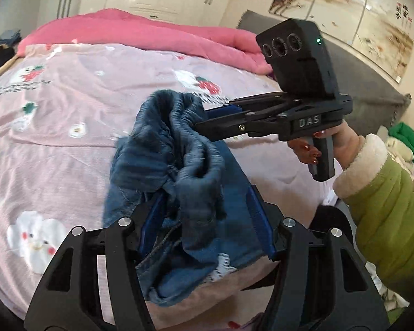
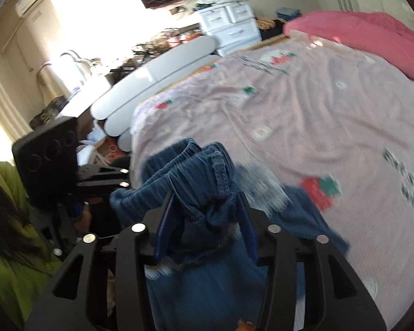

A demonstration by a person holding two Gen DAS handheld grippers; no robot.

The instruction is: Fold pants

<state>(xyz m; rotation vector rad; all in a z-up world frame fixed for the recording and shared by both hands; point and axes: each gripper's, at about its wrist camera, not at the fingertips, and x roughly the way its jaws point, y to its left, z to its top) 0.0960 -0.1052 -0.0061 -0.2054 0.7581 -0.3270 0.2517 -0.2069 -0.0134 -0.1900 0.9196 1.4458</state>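
Observation:
Blue denim pants are bunched up above a pink printed bed sheet. My left gripper at the bottom of the left wrist view is shut on the bunch, which fills the gap between its blue pads. My right gripper reaches in from the right, its tips at the elastic waistband. In the right wrist view the pants stand between the right gripper jaws, which are open with a dark gap beside the left pad. The left tool's black camera housing is at the left.
A hand with red nails and a green sleeve holds the right tool. A pink quilt lies across the far side of the bed, by a grey headboard. A white footboard and a white dresser stand beyond the bed.

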